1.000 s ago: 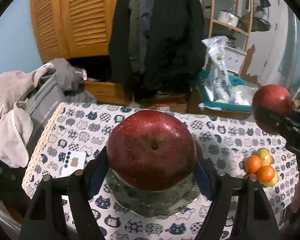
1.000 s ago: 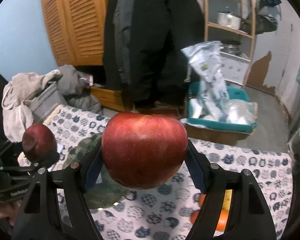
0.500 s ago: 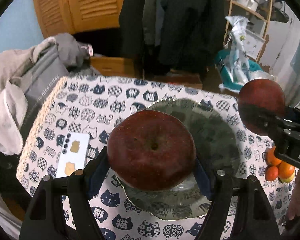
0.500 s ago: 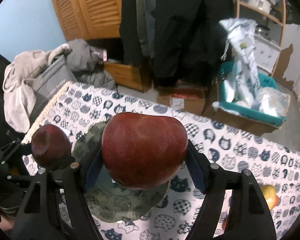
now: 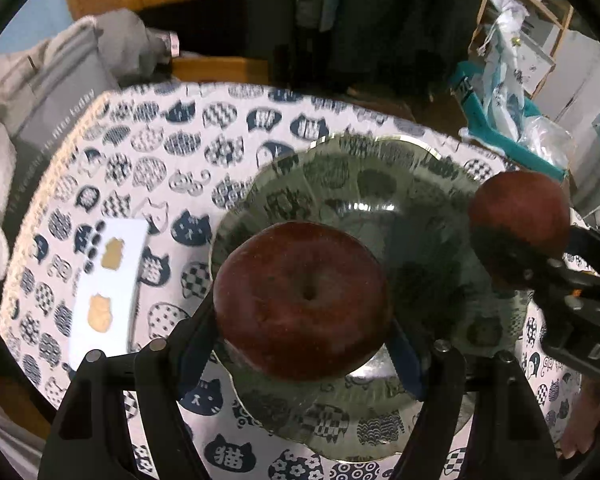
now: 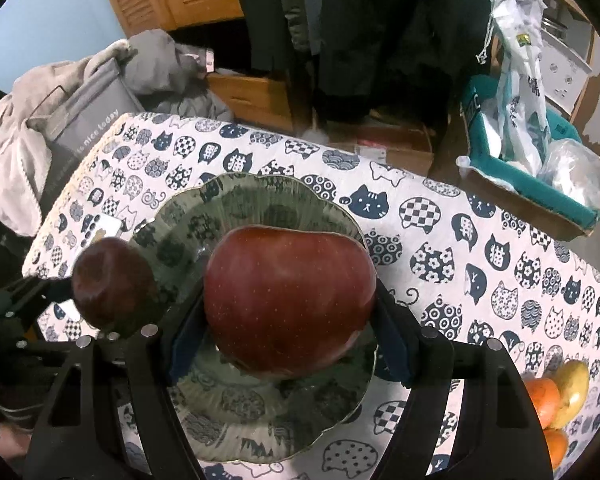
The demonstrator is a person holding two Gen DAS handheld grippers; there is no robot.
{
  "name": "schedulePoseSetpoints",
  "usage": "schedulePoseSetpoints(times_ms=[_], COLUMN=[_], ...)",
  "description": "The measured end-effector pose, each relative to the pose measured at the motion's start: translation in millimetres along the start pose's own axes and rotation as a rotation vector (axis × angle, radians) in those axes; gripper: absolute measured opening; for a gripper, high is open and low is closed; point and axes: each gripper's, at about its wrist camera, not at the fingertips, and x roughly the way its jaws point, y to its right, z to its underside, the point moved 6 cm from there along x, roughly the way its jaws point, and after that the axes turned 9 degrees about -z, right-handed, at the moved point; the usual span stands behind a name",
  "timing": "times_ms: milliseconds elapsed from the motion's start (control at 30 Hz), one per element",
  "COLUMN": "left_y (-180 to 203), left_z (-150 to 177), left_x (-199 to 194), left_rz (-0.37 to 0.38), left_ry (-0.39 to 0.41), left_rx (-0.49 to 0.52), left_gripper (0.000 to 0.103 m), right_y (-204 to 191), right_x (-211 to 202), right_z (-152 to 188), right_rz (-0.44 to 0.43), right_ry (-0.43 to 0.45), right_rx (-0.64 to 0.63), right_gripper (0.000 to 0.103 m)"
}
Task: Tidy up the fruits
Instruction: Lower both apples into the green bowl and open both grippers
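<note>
I have a dark red apple (image 5: 302,300) pinched in my left gripper (image 5: 304,344) jaws and a brighter red apple (image 6: 290,300) pinched in my right gripper (image 6: 284,340). Both hang just above the green scalloped glass plate (image 6: 260,196) on the cat-print table (image 6: 440,220), left apple nearer its left edge, right one over its middle.

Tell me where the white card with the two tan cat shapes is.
In the left wrist view, the white card lies flat on the cat-print tablecloth, left of the green glass plate near the table's left edge.
</note>
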Motion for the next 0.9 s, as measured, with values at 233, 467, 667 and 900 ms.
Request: schedulePoseSetpoints(times_ms=[233, 467, 667, 900], left_y=[8, 8, 14, 11], left_z=[6, 12, 20, 10], left_x=[14, 28, 33, 7], left_rz=[-0.009, -0.046, -0.042, -0.048], left_ry=[-0.046, -0.108, -0.131, -0.046], left_rx=[0.032, 0.046, 0.076, 0.077], left_gripper=[0.079, 0.079, 0.085, 0.102], right_y=[4, 8, 9, 10], right_x=[7, 9, 10, 12], right_z=[3, 4, 5, 5], right_rz=[-0.009, -0.01, -0.014, -0.026], right_ry=[-0.023, -0.029, -0.034, -0.038], right_rx=[0.014, 0.027, 0.036, 0.052], right_gripper=[0.075, 0.075, 0.075, 0.075])
